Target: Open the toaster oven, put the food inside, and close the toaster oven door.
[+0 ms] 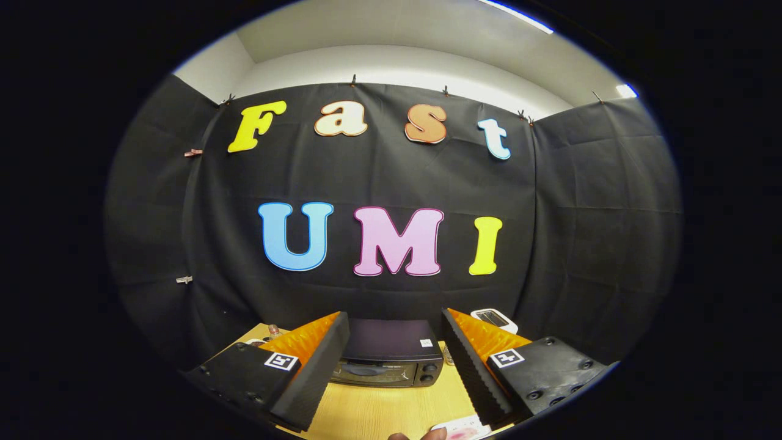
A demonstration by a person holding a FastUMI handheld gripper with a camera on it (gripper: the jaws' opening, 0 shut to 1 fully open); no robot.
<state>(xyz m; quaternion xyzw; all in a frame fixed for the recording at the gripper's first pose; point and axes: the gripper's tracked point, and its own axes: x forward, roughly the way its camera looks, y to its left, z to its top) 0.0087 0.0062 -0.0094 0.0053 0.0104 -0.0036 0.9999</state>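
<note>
Beyond the two fingers, on the wooden table [379,409], the toaster oven [391,357] was seen standing against the black cloth wall, framed in the gap between the fingertips. Its door was shut, and a pair of knobs could be made out at the right end of its front. The gripper [394,366] was held with its fingers spread wide and nothing between them, raised well back from the oven and aimed level, so that more wall than table was taken in. A small white device [496,319] was seen behind the right finger, near the oven's right side, and a small bottle-like thing [274,331] behind the left finger; what either was could not be told. Close under the gripper, near the table's front edge, a pale packet or plate with something pink on it [462,429] was glimpsed, with fingertips of a person's hand [421,435] just beside it. This was possibly the food, though that could not be settled from so little.

The opening step was judged to be in hand and not yet begun, since the door was closed and untouched. For the next move, the gripper would have to be lowered and brought forward to the door's upper edge, where a handle is presumed; that edge would then have to be caught between the fingers and drawn outward and down.
</note>
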